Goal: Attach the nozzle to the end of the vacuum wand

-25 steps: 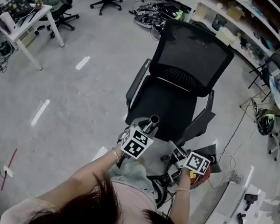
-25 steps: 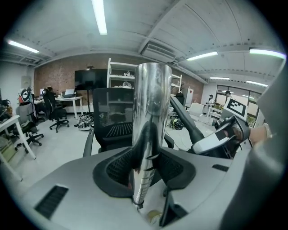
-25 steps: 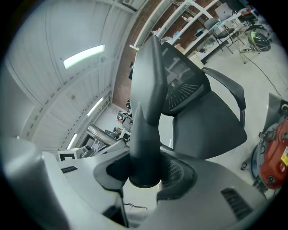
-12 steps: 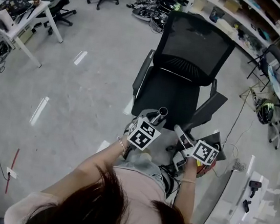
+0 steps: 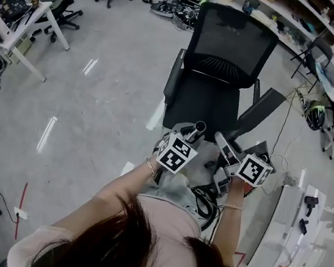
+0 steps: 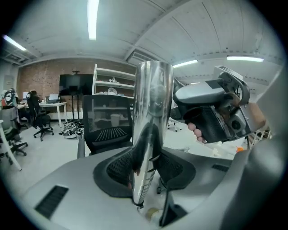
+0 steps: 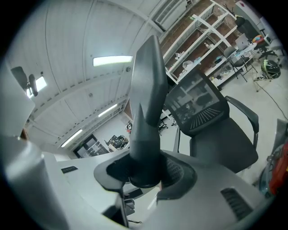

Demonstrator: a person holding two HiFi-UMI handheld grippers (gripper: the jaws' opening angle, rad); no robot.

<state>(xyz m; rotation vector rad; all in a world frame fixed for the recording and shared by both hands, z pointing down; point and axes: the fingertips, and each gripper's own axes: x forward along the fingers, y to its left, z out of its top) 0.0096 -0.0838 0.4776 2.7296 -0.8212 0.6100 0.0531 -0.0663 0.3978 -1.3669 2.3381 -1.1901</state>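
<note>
Since the nozzle (image 7: 147, 99) must slide onto the open end of the wand (image 6: 150, 117), each is gripped low, leaving its far end free. The left tool (image 6: 145, 173) clamps the wand below its mouth, and the right tool (image 7: 143, 173) clamps the nozzle's round base. Both hang near each other over the chair (image 5: 228, 46), apart and not yet lined up.

wand (image 5: 198, 128) shaft hidden, nozzle (image 5: 225, 149) base hidden

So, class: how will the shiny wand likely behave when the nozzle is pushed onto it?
The wand looks like polished metal tube: probably stiff, not floppy. Its mirror-smooth round surface could slip or twist in the left gripper's jaws. Its open end in the head view suggests it is hollow and fairly light.
</note>
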